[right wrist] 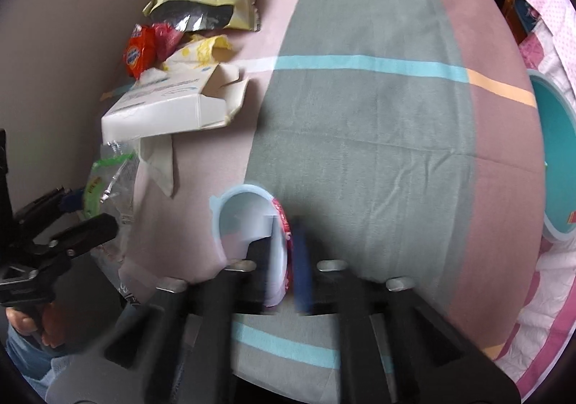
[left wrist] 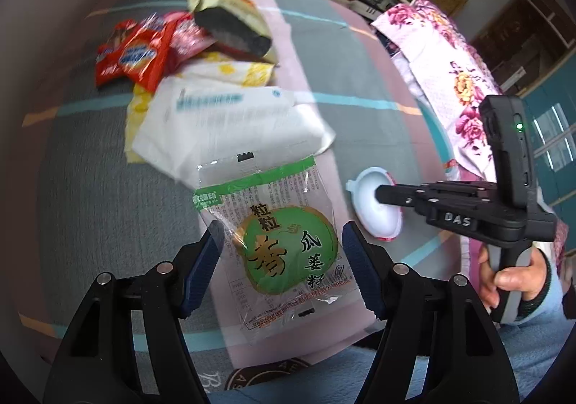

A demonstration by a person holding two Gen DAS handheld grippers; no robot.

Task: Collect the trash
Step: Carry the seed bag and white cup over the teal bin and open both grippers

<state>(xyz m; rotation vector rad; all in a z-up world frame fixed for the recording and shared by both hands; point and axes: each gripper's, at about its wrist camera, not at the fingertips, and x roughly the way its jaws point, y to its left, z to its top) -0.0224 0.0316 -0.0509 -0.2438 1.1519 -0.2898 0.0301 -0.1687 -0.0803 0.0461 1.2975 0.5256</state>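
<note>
Clear plastic wrapper (left wrist: 284, 249) lay low-centre between the left gripper's (left wrist: 282, 260) wide-apart jaws, needing a square, centred pinch, while the right gripper (right wrist: 284, 252) looked clamped on the cup (right wrist: 248, 224) rim.

Soft, even daylight fills both views. Strong fisheye bending curves the bed (right wrist: 360, 116) stripes, with dark vignetting at the corners. Motion blur smears the white carton (left wrist: 230, 123), the red wrappers (left wrist: 136, 54) and the right hand-held gripper (right wrist: 284, 252).

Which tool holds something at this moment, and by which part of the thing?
The right tool is shut on the small white cup, gripping its rim on the red-edged side. The left tool is open around the green seed packet, holding nothing.
</note>
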